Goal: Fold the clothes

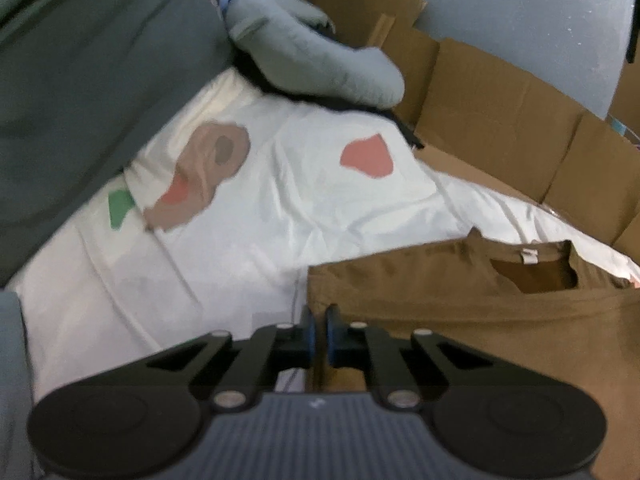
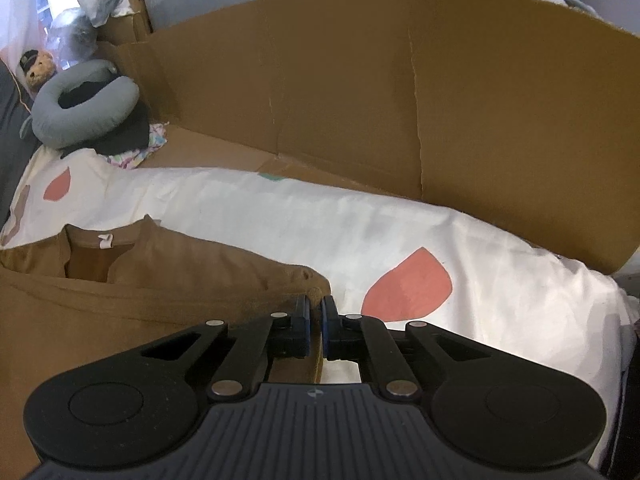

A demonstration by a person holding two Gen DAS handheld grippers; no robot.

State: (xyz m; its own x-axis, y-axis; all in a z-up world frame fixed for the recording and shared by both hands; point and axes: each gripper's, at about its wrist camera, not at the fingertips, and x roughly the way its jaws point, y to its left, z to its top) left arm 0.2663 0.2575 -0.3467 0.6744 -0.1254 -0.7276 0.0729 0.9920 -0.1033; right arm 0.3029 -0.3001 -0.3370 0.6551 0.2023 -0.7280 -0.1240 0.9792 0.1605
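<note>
Tongs on both sides are pinching cloth: left tongs point(image 1: 319, 314) are closing tight on the left edge of the brown T-shirt point(image 1: 480, 312), right tongs point(image 2: 315, 305) are nipping its right shoulder corner. Shirt is lying flat on the white patterned bedsheet point(image 1: 260, 220), collar facing away from the tongs, cardboard point(image 2: 320, 80) beyond it. Judging progress: early; edges are gripped, no fold is showing yet, all folds remaining.

Brown t-shirt point(image 1: 480, 312) on white sheet point(image 1: 248, 240) with coral, tan and green patches; grey neck pillow point(image 1: 320, 60).
</note>
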